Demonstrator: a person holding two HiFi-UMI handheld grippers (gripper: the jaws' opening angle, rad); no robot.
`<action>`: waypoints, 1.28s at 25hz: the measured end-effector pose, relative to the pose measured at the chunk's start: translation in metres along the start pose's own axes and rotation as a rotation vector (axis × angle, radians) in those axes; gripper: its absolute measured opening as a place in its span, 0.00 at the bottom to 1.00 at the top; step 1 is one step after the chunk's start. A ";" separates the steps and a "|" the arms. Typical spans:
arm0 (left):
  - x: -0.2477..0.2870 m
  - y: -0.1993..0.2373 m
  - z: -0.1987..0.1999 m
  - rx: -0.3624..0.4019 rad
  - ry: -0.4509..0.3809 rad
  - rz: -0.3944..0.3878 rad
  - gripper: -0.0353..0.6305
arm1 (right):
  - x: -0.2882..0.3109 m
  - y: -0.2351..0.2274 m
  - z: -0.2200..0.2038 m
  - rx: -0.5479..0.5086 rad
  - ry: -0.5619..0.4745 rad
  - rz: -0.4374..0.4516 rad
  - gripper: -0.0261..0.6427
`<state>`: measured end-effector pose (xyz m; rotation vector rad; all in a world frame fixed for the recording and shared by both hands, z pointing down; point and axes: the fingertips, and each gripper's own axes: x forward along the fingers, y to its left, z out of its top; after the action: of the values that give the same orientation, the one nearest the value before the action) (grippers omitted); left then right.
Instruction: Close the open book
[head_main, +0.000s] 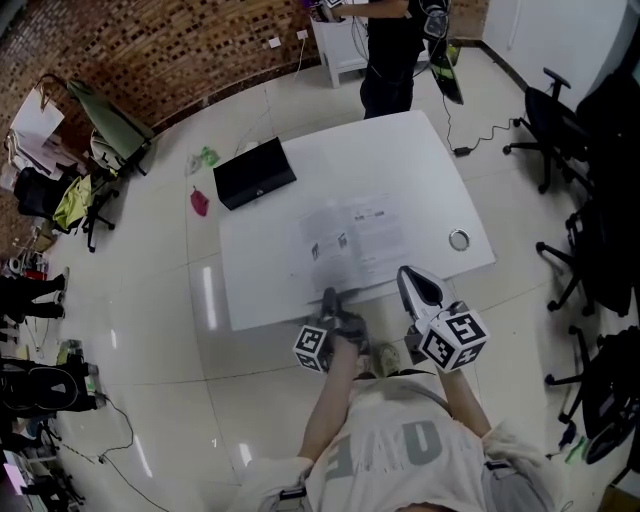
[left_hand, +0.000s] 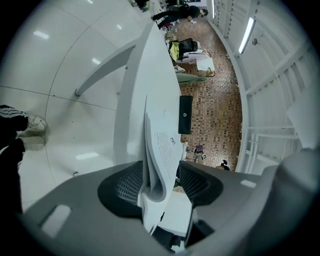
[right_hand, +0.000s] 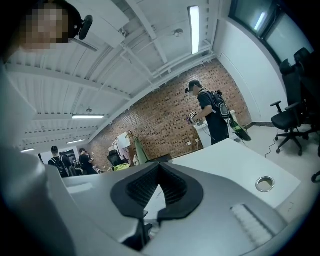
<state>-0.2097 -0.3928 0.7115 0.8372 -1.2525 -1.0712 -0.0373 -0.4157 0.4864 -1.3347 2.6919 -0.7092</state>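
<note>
An open book (head_main: 350, 240) with printed pages lies flat in the middle of the white table (head_main: 400, 150). My left gripper (head_main: 330, 297) is at the table's near edge, rolled onto its side. In the left gripper view its jaws stand wide apart around the book's near edge (left_hand: 162, 145). The pages (left_hand: 159, 167) curve between the pads without being squeezed. My right gripper (head_main: 407, 275) hovers over the near edge to the right of the book. In the right gripper view its black pads (right_hand: 172, 187) meet at the tips, with nothing between them.
A black box (head_main: 255, 172) lies at the table's far left corner. A round cable hole (head_main: 459, 239) is near the right edge. A person (head_main: 390, 50) stands behind the table. Office chairs (head_main: 560, 130) stand at the right, and a chair with clothes (head_main: 100, 150) at the left.
</note>
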 end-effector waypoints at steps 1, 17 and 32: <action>0.001 -0.001 0.001 -0.003 -0.002 -0.003 0.40 | 0.001 0.000 0.000 0.001 0.002 0.001 0.05; 0.006 0.013 0.005 -0.001 -0.044 0.072 0.18 | 0.009 -0.007 -0.006 0.013 0.024 -0.002 0.05; -0.007 -0.035 -0.020 0.910 -0.036 0.111 0.12 | -0.005 -0.012 -0.011 0.029 0.026 -0.034 0.05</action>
<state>-0.1961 -0.3985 0.6738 1.3975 -1.8190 -0.3833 -0.0286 -0.4139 0.5006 -1.3778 2.6737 -0.7720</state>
